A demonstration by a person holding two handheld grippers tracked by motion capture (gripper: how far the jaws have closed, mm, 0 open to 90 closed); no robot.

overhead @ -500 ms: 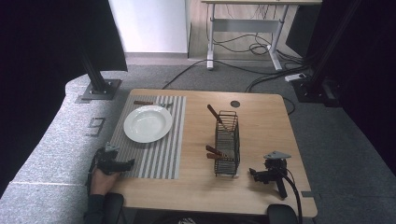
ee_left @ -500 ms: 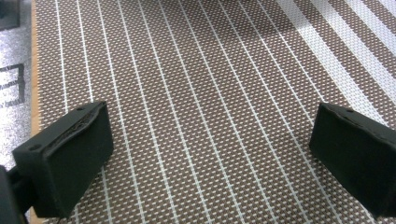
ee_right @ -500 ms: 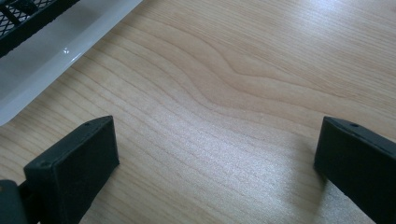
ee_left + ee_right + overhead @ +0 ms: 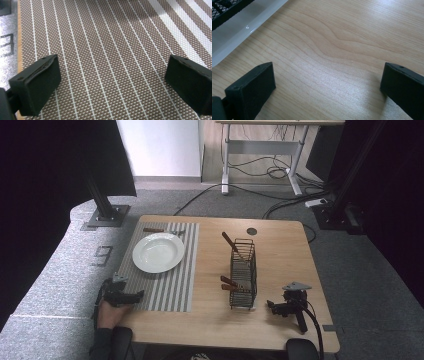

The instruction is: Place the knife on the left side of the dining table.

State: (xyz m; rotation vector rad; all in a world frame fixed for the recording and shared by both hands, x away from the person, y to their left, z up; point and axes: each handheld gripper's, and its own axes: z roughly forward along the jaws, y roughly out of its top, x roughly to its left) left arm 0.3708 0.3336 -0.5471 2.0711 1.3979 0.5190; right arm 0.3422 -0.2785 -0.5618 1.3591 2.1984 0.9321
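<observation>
A: Report status, near to far, referenced to the basket (image 4: 243,272).

B: Right gripper (image 4: 274,308) rests low on the table (image 4: 280,245), just right of the basket's near end, jaws wide apart and empty. The right gripper view shows bare wood between the jaws and the basket's white base at upper left. Left gripper (image 4: 134,296) sits well left of the basket, over the near-left corner of the mat (image 4: 187,270), jaws also wide and empty.

A: Task items?

B: Wooden-handled cutlery (image 4: 230,284) stands in the basket. The plate (image 4: 158,252) lies on the mat, left of the basket. One more utensil (image 4: 155,230) lies beyond the plate.

A: Step in hand?

B: Judged as start position, before the first pick. Next move calls for raising the right gripper and closing on a handle.
</observation>
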